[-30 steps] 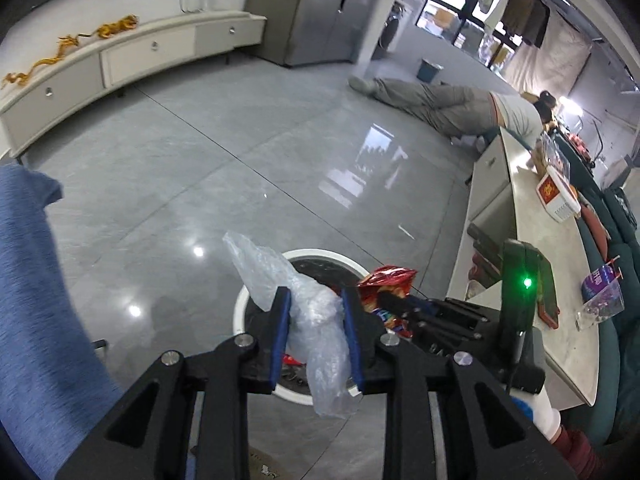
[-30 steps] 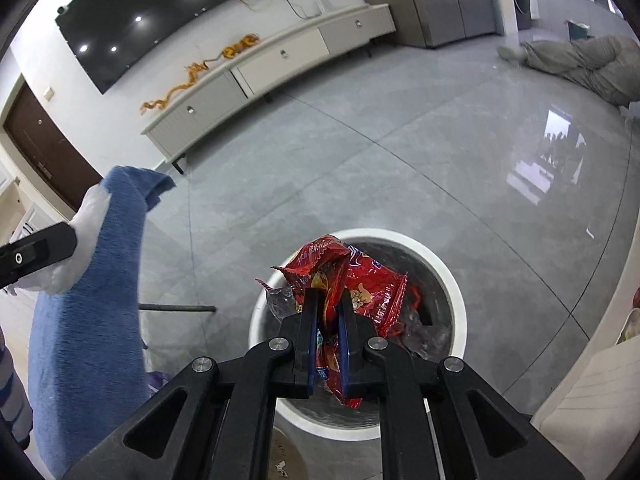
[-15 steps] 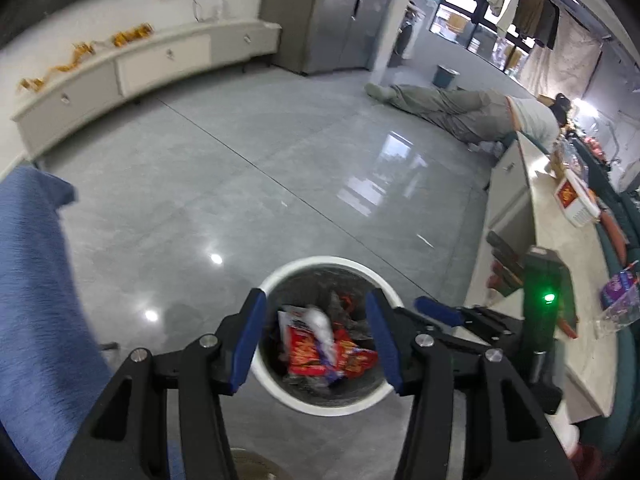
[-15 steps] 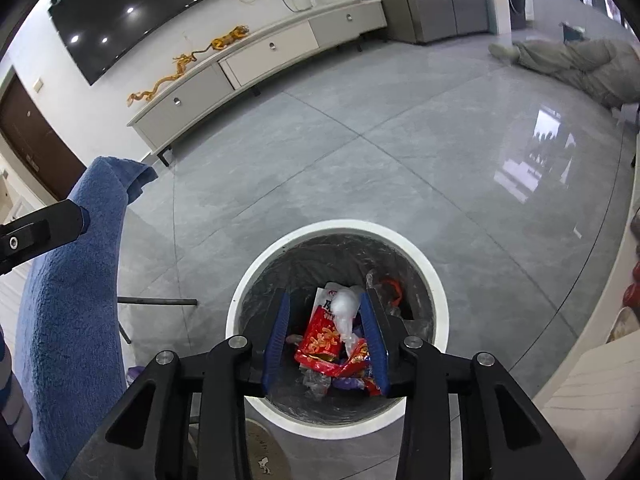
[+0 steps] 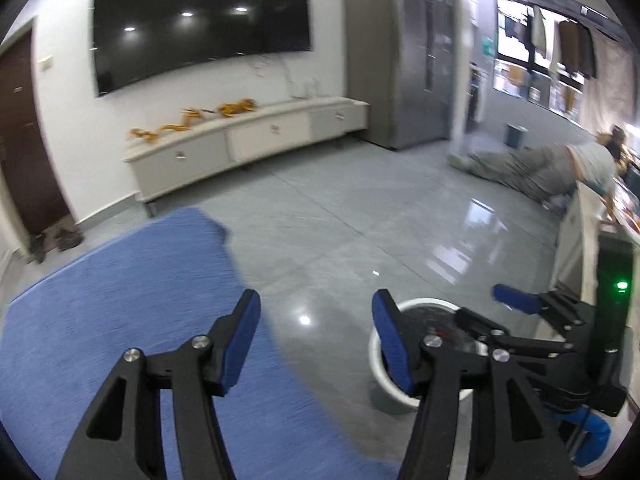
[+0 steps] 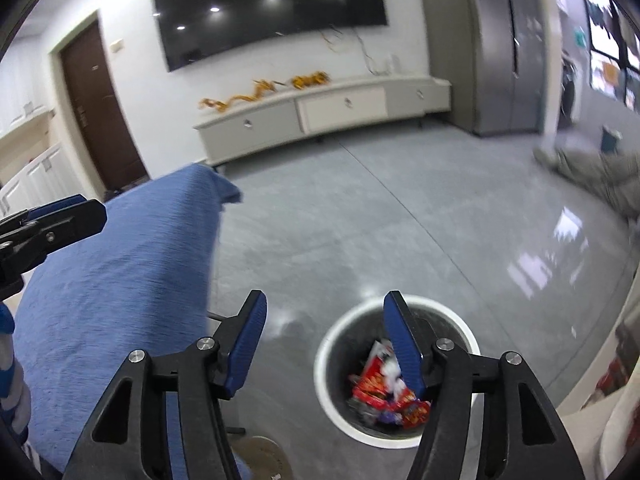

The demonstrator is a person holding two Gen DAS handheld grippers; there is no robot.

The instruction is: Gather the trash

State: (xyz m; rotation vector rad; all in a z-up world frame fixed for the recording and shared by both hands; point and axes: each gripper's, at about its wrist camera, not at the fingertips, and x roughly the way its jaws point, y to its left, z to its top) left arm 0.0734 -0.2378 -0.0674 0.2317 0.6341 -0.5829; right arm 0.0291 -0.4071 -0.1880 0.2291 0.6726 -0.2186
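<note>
Left: blue cloth (image 6: 120,280). Left hand-held gripper (image 5: 316,336), jaws opening, nothing between them. Right hand-held gripper (image 6: 324,340), jaws opening, empty. Near right: white-rimmed bin (image 6: 460,320) on grey floor (image 6: 360,220), holding red wrappers (image 6: 380,388).

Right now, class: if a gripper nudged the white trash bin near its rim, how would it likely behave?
The white trash bin would probably slide, since the tiled floor looks glossy. It likely feels light: only crumpled wrappers lie inside. A nudge near the rim might tip it, as it looks fairly tall.
</note>
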